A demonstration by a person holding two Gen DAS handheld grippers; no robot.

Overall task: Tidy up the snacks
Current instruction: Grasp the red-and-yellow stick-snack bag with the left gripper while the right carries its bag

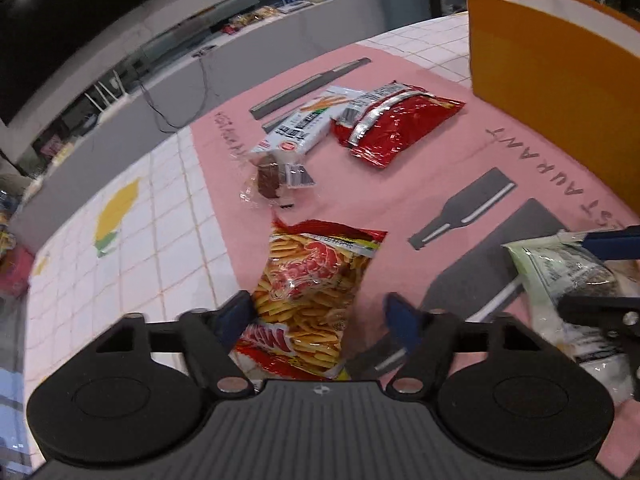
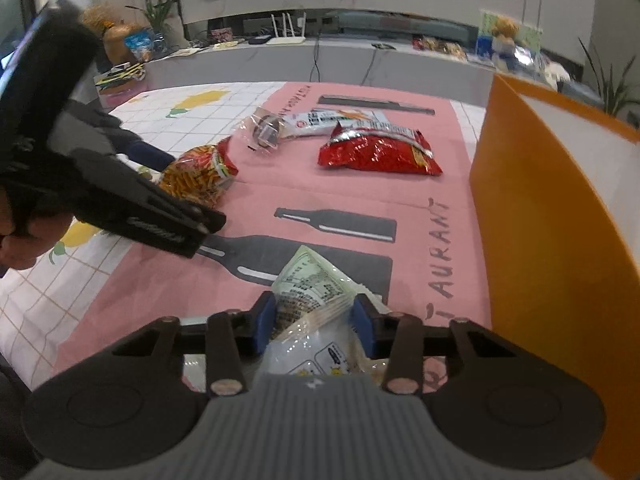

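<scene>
A pink mat (image 1: pixel 400 184) covers the checked tablecloth (image 1: pixel 168 208), an orange box (image 1: pixel 560 92) at its edge. The left gripper (image 1: pixel 320 312) straddles the fries bag (image 1: pixel 316 296), jaws spread, one pad touching. The right gripper (image 2: pixel 316 320) pinches a pale green packet (image 2: pixel 308 284).

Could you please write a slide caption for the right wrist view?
Right gripper shut on a pale green snack packet beside the orange box.
</scene>
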